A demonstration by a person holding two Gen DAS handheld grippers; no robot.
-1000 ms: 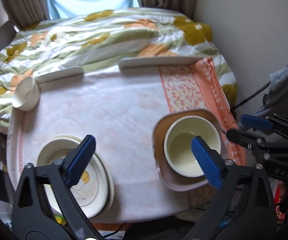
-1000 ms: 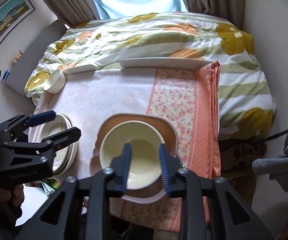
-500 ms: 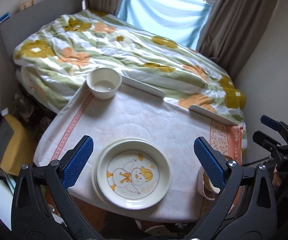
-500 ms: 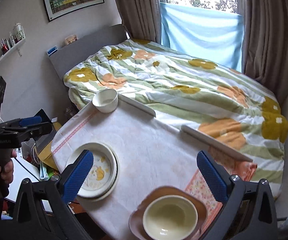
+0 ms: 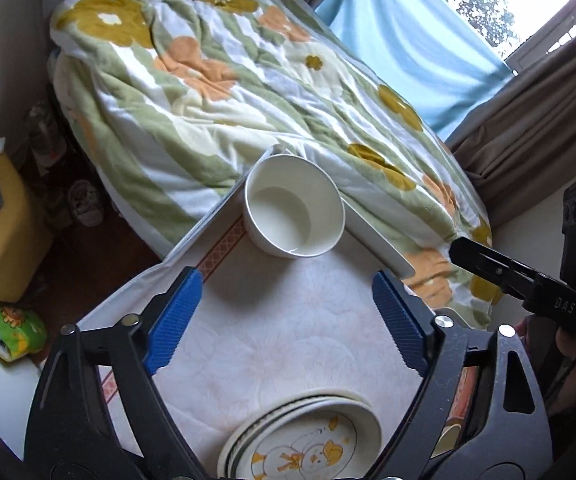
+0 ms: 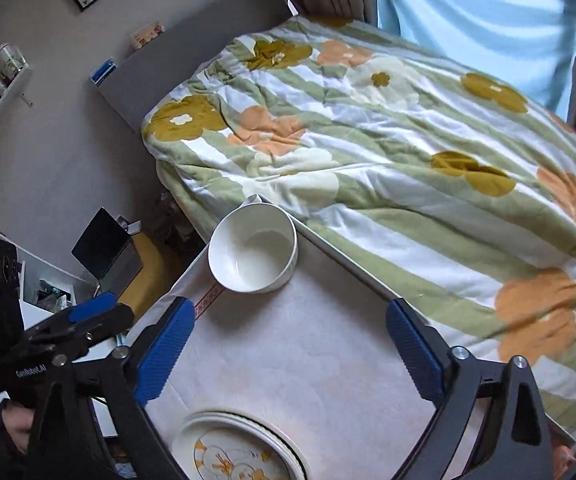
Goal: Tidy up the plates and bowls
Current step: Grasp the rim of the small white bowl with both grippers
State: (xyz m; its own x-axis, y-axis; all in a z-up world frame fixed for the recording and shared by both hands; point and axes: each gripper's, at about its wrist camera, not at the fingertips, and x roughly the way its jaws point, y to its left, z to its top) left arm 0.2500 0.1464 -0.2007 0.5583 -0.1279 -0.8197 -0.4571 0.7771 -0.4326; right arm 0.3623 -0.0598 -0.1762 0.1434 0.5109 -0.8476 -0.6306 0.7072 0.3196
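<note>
A small white bowl (image 5: 294, 210) (image 6: 254, 254) stands empty at the far left corner of the table (image 5: 288, 344), by the bed's edge. A stack of plates (image 5: 304, 440) (image 6: 240, 452), the top one with a duck picture, sits at the near edge under both grippers. My left gripper (image 5: 286, 318) points down at the cloth short of the bowl, its jaws wide but closing with nothing between them. My right gripper (image 6: 290, 350) hangs beside it, aimed at the same bowl, its jaws also closing on nothing. The left gripper (image 6: 88, 320) shows at the left of the right wrist view.
A bed with a flowered quilt (image 5: 248, 92) (image 6: 408, 160) presses against the table's far side. On the floor to the left lie a yellow box (image 5: 4, 240) and a green bundle (image 5: 16, 332). Curtains (image 5: 536, 120) and a blue cloth hang behind.
Both grippers have swung left, from the cream bowl on the brown plate to the white bowl at the corner. The right jaws opened wide, then both pairs narrowed a little.
</note>
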